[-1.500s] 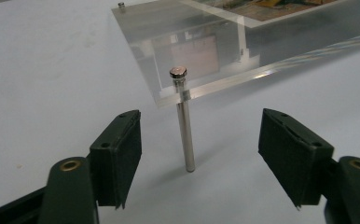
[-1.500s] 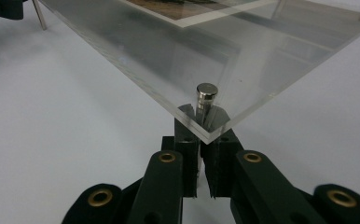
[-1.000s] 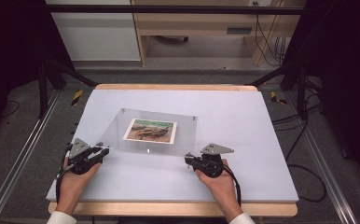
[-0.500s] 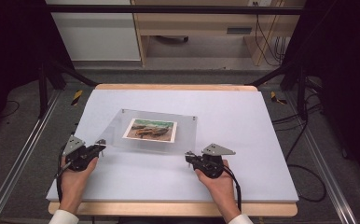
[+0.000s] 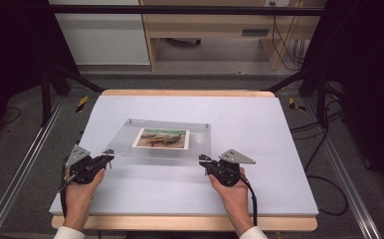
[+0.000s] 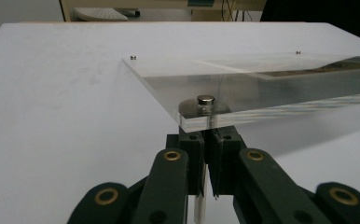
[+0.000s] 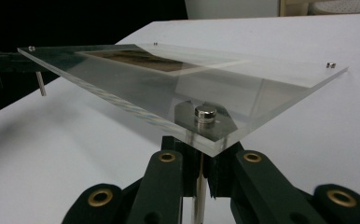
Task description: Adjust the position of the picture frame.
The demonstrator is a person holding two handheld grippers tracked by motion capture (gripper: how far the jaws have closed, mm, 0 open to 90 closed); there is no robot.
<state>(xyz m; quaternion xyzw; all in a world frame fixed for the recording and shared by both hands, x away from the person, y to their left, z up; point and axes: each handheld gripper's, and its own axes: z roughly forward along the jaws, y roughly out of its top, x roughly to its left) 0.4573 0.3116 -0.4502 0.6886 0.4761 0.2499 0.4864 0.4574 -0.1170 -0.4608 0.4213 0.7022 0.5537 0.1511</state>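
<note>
Two thin corner pins were all your closed left gripper [image 5: 108,155] and right gripper [image 5: 203,160] pinched (the near ones); the acrylic frame [image 5: 165,152] could twist and slip free.

You have a white worktop [image 5: 259,124] with a pale wooden edge showing along its near and far sides. Metal rails [image 5: 16,164] run down both sides of the frame over grey carpet. At the upper middle stands a light wooden desk [image 5: 205,25], a white cabinet [image 5: 103,37] to its left. Black cables [image 5: 324,189] loop on the floor at lower right.
</note>
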